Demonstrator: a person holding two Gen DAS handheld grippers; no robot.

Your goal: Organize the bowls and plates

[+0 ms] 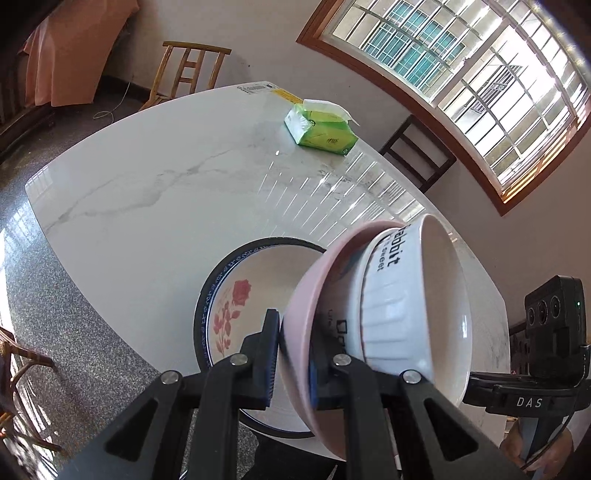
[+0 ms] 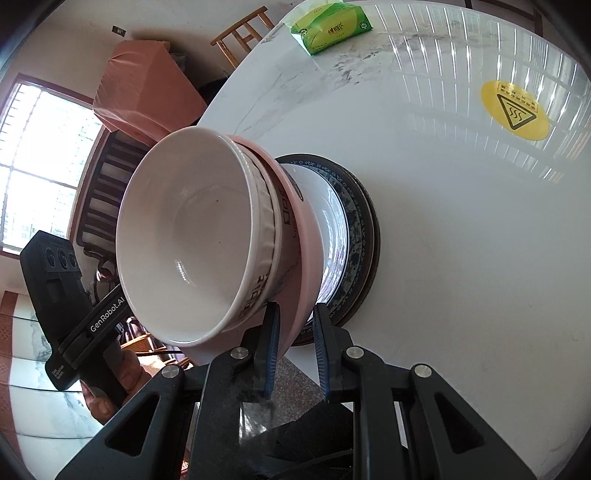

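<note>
A white ribbed bowl (image 1: 413,295) (image 2: 192,236) sits nested in a pink bowl (image 1: 306,295) (image 2: 306,240). My left gripper (image 1: 293,362) is shut on the pink bowl's rim, one pad inside and one outside. On the opposite side, my right gripper (image 2: 295,347) is shut on the same rim. The two bowls are right over a stack of blue-rimmed plates (image 1: 236,291) (image 2: 354,229) with a red rose print, near the table's front edge. I cannot tell whether the pink bowl touches the top plate. Each view shows the other gripper's black body (image 1: 554,332) (image 2: 55,280), held by a hand (image 2: 110,387).
The white marble table (image 1: 147,206) (image 2: 461,240) carries a green tissue pack (image 1: 321,129) (image 2: 328,26) at its far side and a yellow warning sticker (image 2: 515,110). A wooden chair (image 1: 184,70) and a dark chair (image 1: 417,155) stand beyond the table.
</note>
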